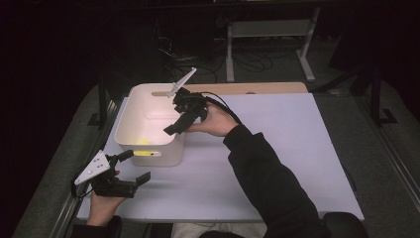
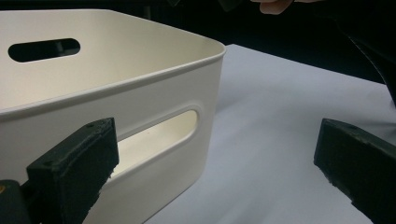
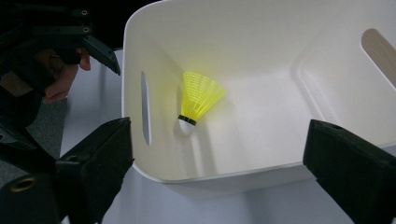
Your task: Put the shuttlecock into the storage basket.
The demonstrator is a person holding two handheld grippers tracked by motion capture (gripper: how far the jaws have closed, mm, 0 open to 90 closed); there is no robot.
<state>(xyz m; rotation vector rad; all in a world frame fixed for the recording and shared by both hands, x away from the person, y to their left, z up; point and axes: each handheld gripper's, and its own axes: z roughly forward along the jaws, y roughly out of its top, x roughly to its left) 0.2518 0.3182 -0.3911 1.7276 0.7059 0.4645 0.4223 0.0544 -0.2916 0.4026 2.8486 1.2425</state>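
Note:
A white plastic bin [image 1: 130,106] with slotted handles stands at the left of the table. On its floor lies a yellow shuttlecock [image 3: 198,100] with a white cork, seen as a yellow spot [image 1: 142,142] in the high view. My right gripper [image 1: 177,125] hovers over the bin's right side, pointing down into it; its jaws [image 3: 219,172] stand wide apart with nothing held. My left gripper [image 1: 134,166] rests near the table's front left, just in front of the bin, open and empty. In the left gripper view the bin wall [image 2: 140,93] and its handle slot sit close ahead.
The bin stands on a pale tabletop [image 1: 277,139] that stretches to the right. A wooden board [image 1: 237,88] lies along the far edge behind the bin. Beyond the table are a white frame leg [image 1: 304,49] and cables on a dark floor.

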